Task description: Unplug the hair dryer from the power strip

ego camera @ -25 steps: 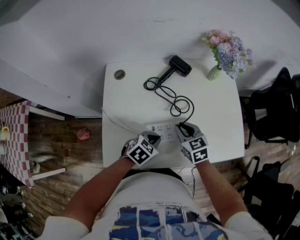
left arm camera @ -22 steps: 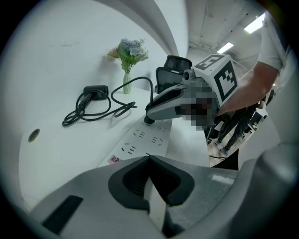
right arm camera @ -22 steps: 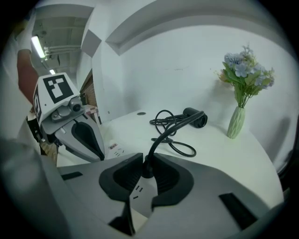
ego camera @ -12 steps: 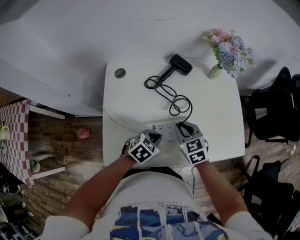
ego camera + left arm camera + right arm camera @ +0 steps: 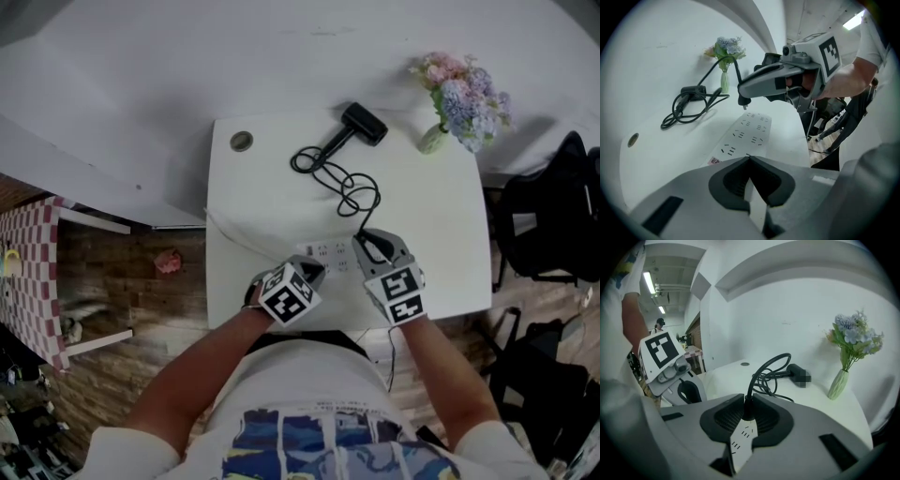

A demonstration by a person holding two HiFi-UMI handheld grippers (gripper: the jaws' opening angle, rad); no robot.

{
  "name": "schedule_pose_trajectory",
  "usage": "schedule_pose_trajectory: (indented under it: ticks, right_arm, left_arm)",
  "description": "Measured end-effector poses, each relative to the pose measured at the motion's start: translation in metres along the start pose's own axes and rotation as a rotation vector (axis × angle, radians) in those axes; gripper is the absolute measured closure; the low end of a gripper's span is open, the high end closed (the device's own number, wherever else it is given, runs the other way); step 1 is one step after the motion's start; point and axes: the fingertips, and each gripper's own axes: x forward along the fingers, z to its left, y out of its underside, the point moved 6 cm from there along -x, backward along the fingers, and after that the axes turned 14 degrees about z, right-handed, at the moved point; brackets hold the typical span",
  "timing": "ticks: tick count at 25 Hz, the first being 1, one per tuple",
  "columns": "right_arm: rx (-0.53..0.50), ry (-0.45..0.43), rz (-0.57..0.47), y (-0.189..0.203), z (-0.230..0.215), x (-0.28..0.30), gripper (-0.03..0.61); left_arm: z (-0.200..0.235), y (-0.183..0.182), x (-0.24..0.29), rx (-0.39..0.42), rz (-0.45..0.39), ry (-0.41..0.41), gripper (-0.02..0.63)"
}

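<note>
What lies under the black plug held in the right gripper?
The long white plastic power strip, its visible sockets empty; the black plug hangs clear above it. The left gripper covers the strip's near end.

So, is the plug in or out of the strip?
Out. In the left gripper view the plug, gripped in the right claw, hangs clear above the strip with its prongs showing.

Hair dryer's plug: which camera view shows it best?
Left gripper view: the plug hangs in the right claw, prongs clear of the power strip. Right gripper view shows only its top between the jaws; head view mostly hides it.
</note>
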Motion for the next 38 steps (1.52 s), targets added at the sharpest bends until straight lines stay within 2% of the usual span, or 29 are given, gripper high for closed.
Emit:
schedule_pose_trajectory:
  ticks: [11, 16, 19, 21, 25, 32, 38]
  right_arm:
    - [0.068, -0.056, -0.01, -0.008, -0.012, -0.02, 0.523]
    - [0.086, -0.079, -0.036, -0.013, -0.011, -0.031, 0.525]
    - [0.077, -0.069, -0.036, -0.011, -0.01, -0.037, 0.536]
    - [0.055, -0.055, -0.031, -0.01, -0.009, -0.039, 0.583]
    - [0.025, -0.053, -0.014, -0.005, -0.004, -0.039, 0.583]
    - [0.055, -0.051, 0.014, 0.001, 0.0, -0.048, 0.583]
    - [0.069, -0.054, -0.029, 0.005, 0.004, -0.058, 0.582]
  left_arm:
    - [0.001, 0.003, 0.001, -0.052, -0.04, 0.018, 0.611]
    - [0.001, 0.006, -0.002, -0.122, -0.072, 0.04, 0.611]
    - [-0.001, 0.007, -0.01, -0.15, -0.108, 0.051, 0.611]
    - [-0.003, 0.007, -0.017, -0.176, -0.14, 0.066, 0.611]
    - [-0.002, 0.009, -0.027, -0.223, -0.187, 0.089, 0.611]
    - [-0.005, 0.008, -0.044, -0.243, -0.239, 0.099, 0.611]
    - [-0.009, 0.008, -0.059, -0.25, -0.281, 0.094, 0.611]
